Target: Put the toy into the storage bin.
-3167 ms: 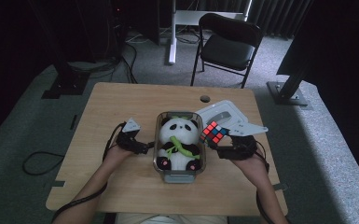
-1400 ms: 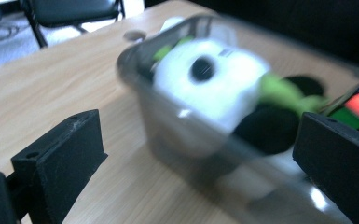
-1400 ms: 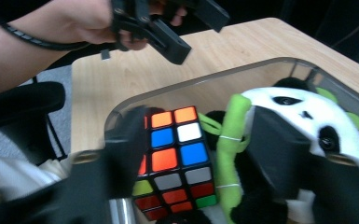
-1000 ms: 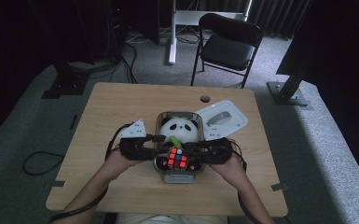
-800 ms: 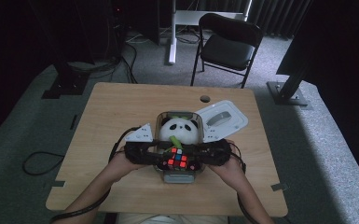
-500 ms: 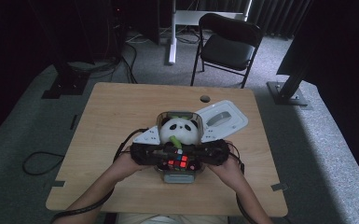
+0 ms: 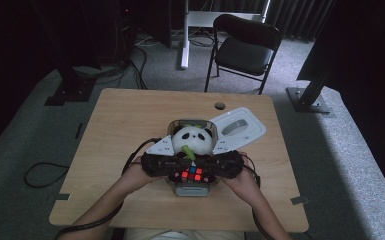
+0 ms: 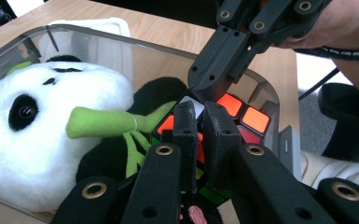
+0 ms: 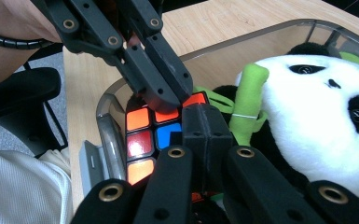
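cube [image 7: 192,175]: in clear box [image 7: 192,189], beside panda [image 7: 194,140] | left hand-held gripper [image 8: 200,122]: just closing, nearly shut, empty, tips over cube | right hand-held gripper [image 9: 200,122]: closed, empty, over cube

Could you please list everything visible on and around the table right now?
Clear plastic bin: one, transparent, table centre.
Plush panda toy: one, white and black with green stalk, lying in the bin.
Multicoloured puzzle cube: one, red, orange and blue tiles, in the bin's near end.
White plastic lid: one, on the table right of the bin.
Wooden table: one, light brown.
Black folding chair: one, beyond the table.
Left tongs: black, shut, tips at the cube.
Right tongs: black, shut, over the cube.
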Tool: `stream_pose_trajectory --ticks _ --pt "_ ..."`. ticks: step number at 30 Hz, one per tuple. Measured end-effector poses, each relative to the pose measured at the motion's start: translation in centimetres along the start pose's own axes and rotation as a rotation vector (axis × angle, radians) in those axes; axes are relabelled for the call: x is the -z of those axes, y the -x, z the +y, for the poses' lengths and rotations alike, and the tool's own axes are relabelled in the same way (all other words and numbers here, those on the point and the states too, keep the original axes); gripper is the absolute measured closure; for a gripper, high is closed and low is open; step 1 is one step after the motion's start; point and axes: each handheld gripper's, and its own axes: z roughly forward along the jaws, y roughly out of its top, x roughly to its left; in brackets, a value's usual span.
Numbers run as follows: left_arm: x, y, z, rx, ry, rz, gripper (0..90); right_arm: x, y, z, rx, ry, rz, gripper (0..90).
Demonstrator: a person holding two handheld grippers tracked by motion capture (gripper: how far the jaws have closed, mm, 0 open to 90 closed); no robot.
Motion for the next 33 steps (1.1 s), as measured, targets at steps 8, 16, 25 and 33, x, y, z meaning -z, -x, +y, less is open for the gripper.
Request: stream_pose_trajectory --ticks 8,16,25,33 --pt "-0.3 0.0 0.0 -0.019 -0.045 0.019 90.0 -0.4 0.1 -0.2 0.002 -0.019 0.000 90.0" --pt "-0.7 -0.3 -0.3 0.008 -0.072 0.013 90.0 -1.1 0.0 -0.1 0.021 -0.049 0.017 90.0" --pt "-1.4 -0.8 -0.3 0.007 -0.111 0.011 90.0 -1.9 0.1 -0.2 0.002 -0.088 -0.021 90.0" --pt "-2.0 -0.5 0.1 -0.054 -0.205 0.045 90.0 -2.7 0.1 0.3 0.002 -0.161 -0.046 90.0"
